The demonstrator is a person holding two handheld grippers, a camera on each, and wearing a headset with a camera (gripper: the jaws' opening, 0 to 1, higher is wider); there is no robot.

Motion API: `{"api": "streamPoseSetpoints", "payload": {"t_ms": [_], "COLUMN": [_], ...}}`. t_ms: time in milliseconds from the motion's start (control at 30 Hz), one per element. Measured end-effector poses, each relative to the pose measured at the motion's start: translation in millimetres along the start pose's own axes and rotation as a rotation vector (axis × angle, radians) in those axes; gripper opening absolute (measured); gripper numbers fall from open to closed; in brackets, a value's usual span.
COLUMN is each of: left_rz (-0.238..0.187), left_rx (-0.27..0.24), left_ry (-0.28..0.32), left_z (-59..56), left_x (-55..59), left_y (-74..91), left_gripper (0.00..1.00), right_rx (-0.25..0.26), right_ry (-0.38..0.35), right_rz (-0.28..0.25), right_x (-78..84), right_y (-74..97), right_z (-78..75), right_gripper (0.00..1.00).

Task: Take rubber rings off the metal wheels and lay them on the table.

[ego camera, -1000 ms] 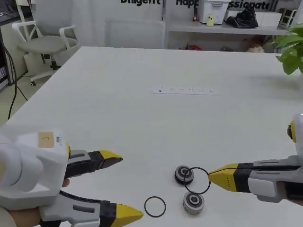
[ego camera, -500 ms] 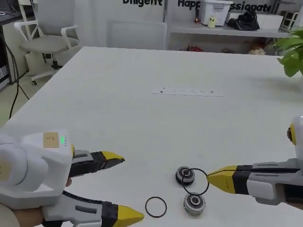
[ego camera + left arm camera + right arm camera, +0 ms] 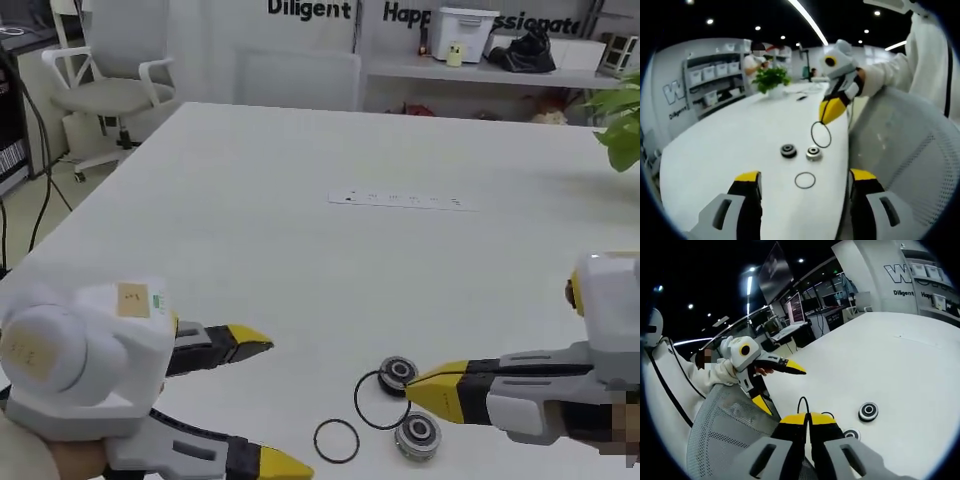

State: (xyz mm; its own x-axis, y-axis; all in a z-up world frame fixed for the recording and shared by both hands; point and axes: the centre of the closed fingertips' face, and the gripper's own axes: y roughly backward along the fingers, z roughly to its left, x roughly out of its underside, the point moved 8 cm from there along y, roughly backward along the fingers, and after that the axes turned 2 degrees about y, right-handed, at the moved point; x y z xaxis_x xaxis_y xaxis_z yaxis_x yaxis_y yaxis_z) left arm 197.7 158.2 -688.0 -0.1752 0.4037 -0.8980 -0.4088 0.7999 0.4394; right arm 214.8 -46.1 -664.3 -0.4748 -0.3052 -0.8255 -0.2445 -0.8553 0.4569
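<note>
My right gripper [image 3: 412, 386] is shut on a thin black rubber ring [image 3: 358, 400], which hangs from its yellow tips just left of the two metal wheels. One wheel [image 3: 398, 372] lies behind the tips and the other [image 3: 417, 436] in front. A second ring [image 3: 317, 441] lies flat on the white table [image 3: 300, 250]. My left gripper [image 3: 265, 405] stands open at the lower left, apart from all of them. In the left gripper view the loose ring [image 3: 795, 180] lies between my jaws, with the wheels [image 3: 788, 150] [image 3: 814, 153] beyond and the held ring [image 3: 811, 135] above them.
A white power strip [image 3: 392, 200] lies flat mid-table. A green plant [image 3: 625, 130] stands at the right edge. An office chair [image 3: 100, 85] stands off the far left corner, and a shelf with a white box [image 3: 465, 35] runs along the back.
My right gripper has carried the ring a little to the left, away from the far wheel it overlapped. The left gripper has stayed open in place. The head camera has shifted.
</note>
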Motion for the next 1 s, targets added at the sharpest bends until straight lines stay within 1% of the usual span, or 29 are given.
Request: {"api": "streamPoseSetpoints", "payload": {"t_ms": [200,333,400,467,533,833,1000], "left_rz": [0.005,0.007,0.007,0.02,0.028,0.043,0.055], "left_rx": [0.006,0.004,0.003,0.01,0.014,0.024,0.029], "left_ry": [0.001,-0.005,-0.009,-0.017,-0.011,-0.012,-0.007], "left_z": [0.2,-0.1,-0.6,-2.1,-2.4,-3.9,-3.9], "left_x": [1.6,1.4,1.7,4.5,6.8,10.5,13.1], "left_y": [-1.4,-2.0,-2.6,-4.0,-4.6,-6.8,-8.0], "left_gripper": [0.72,0.72,0.72,0.72,0.72,0.72,0.72], "right_rx": [-0.01,-0.026,-0.044,-0.057,-0.06,-0.07,-0.079], "right_ry": [0.003,0.001,-0.004,-0.001,0.013,-0.02,-0.015], "right_rz": [0.013,0.041,0.049,0.062,0.075,0.088,0.1], "right_x": [0.3,3.6,4.6,5.5,6.2,7.8,8.6], "right_y": [-7.6,-16.3,-20.7,-26.0,-30.6,-44.0,-49.7], "right_z": [0.3,1.0,3.8,6.1,6.7,0.4,2.3], "right_gripper": [0.0,0.0,0.0,0.0,0.0,0.0,0.0]}}
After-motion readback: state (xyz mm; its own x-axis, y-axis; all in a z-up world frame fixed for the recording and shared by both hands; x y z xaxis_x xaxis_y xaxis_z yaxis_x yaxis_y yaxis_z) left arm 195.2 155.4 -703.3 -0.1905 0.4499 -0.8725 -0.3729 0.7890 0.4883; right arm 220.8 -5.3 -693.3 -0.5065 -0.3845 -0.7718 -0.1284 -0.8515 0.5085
